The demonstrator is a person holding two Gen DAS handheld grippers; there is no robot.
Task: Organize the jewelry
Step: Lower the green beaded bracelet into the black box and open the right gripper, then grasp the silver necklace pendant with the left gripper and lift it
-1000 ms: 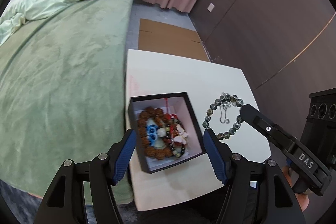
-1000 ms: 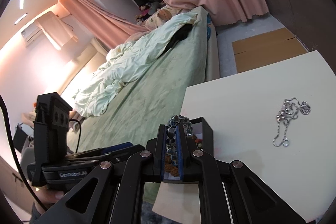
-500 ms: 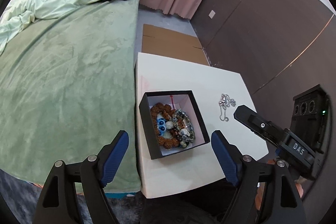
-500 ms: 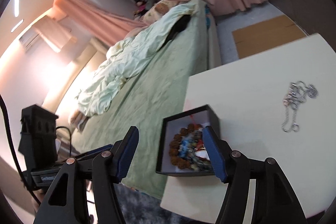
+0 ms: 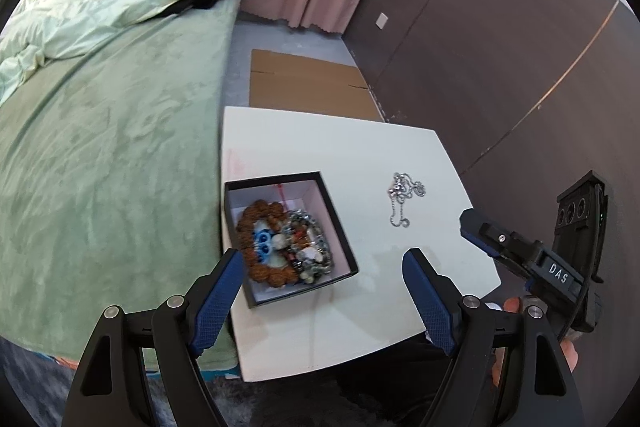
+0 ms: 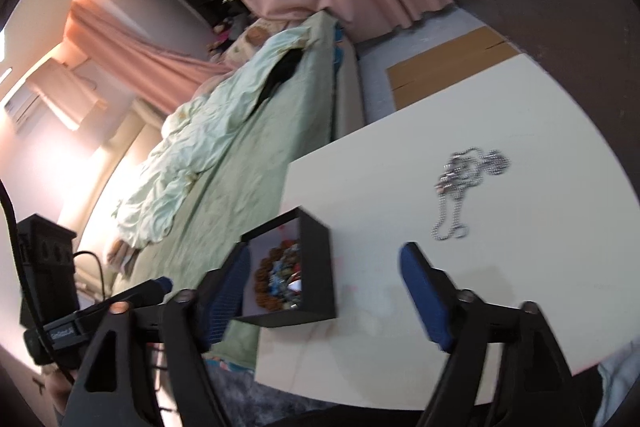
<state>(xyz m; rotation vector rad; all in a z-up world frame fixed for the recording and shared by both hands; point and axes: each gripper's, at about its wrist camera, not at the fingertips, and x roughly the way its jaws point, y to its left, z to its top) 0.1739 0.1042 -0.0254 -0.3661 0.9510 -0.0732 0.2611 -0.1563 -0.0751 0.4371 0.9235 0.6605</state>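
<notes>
Now, change: our right gripper [image 6: 324, 291] had just been opening, nothing between its jaws; the dark beaded bracelet it carried a second ago lay in the box.
Left gripper [image 5: 323, 291]: jaws apart, empty.
Black square cardboard box [image 5: 336, 223]: between our left fingers [image 5: 218, 301], piled with knobbly brown beads.
Thin silver ball-chain necklace [image 6: 460, 187]: loose on the smooth white table [image 5: 340, 155], beyond our right fingers, likely next.

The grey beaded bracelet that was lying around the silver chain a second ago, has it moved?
Yes. The grey beaded bracelet now lies inside the black box, left of the silver chain, which rests alone on the white table.
</notes>
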